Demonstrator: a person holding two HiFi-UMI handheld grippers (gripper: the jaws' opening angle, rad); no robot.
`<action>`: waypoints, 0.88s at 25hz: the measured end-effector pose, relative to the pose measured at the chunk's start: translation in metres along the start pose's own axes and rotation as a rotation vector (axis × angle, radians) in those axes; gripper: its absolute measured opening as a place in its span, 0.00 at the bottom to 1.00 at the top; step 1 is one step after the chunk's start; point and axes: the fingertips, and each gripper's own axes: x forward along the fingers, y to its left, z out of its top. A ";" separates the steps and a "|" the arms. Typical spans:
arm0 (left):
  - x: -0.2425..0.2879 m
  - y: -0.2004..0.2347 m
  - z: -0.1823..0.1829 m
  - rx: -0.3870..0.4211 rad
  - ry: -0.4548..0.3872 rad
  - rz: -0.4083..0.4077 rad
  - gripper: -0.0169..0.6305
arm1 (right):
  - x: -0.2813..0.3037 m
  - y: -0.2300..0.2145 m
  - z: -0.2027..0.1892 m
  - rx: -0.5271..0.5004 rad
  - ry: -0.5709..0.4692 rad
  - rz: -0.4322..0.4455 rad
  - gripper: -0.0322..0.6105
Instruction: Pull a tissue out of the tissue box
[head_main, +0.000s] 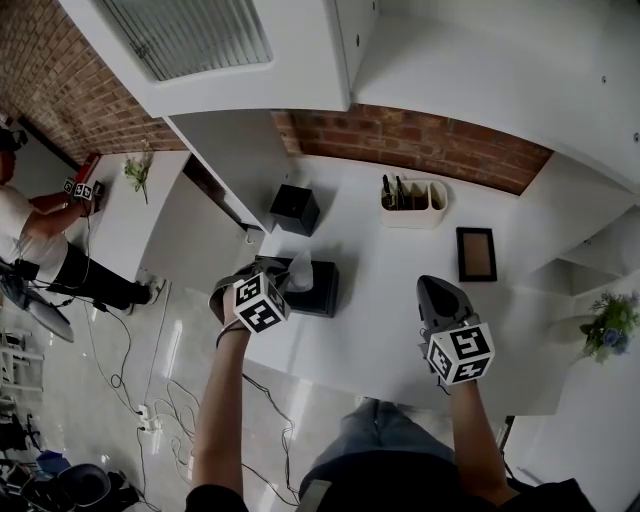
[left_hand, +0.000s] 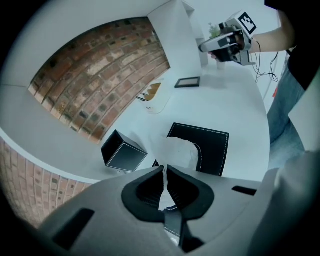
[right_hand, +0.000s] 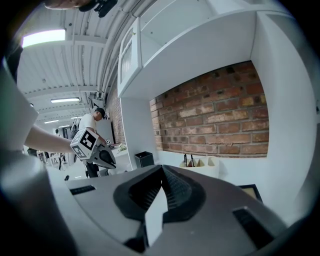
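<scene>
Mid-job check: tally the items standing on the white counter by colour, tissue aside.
Black: 3 (black stitched tissue box, black open cube container, black picture frame)
White: 1 (white desk organiser with pens)
Total: 4

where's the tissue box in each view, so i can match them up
Head view: tissue box, left of centre on the counter.
Left gripper view: centre, just beyond the left claw, which pinches its tissue.
Right gripper view: not visible.
Shared landmark: small black cube, in all three views.
</scene>
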 end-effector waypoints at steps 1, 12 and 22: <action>-0.002 0.002 0.001 -0.008 -0.007 0.012 0.05 | 0.000 0.001 0.000 -0.001 0.002 0.001 0.05; -0.029 0.033 0.015 -0.019 -0.066 0.139 0.05 | -0.005 0.002 0.000 -0.001 0.003 -0.004 0.05; -0.066 0.056 0.033 -0.071 -0.156 0.242 0.05 | -0.014 0.006 0.009 -0.016 -0.024 -0.009 0.05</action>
